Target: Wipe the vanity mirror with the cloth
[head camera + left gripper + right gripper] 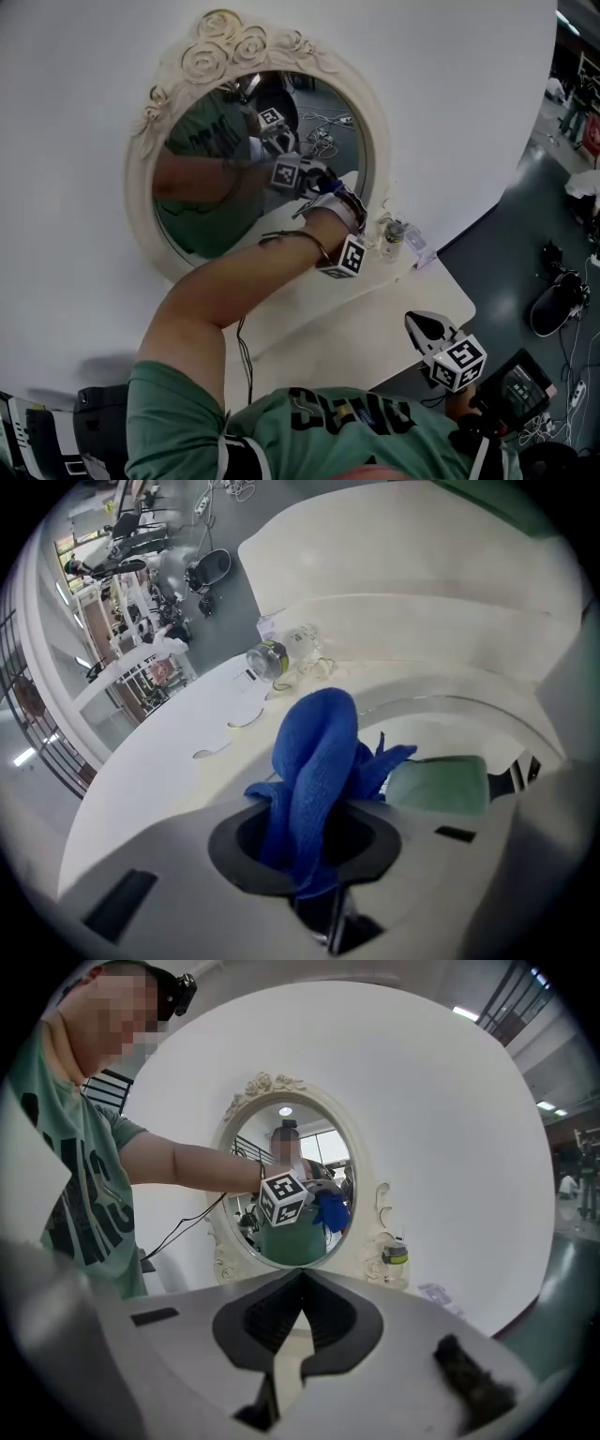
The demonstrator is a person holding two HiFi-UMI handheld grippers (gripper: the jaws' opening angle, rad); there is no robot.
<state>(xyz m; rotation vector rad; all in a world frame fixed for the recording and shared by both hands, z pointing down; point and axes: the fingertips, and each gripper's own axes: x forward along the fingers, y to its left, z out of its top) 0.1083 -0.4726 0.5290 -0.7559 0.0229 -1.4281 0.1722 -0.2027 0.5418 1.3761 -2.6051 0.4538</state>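
Right gripper point(419, 325) is hovering well apart from the vanity mirror point(373, 122), while the left gripper point(317, 180) is reaching to the mirror's glass. One small jar point(392, 236) is standing just beside the mirror's frame, its contents unclear. Looking along the left gripper, its jaws are pinching one blue cloth point(314, 752) at the mirror's glass. Looking along the right gripper, its jaws are sitting pressed together, empty, facing the mirror.

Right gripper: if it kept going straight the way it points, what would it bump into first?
The right gripper would probably bump the left gripper, which holds the blue cloth up at the mirror. Distance is hard to judge; the mirror stands just behind.
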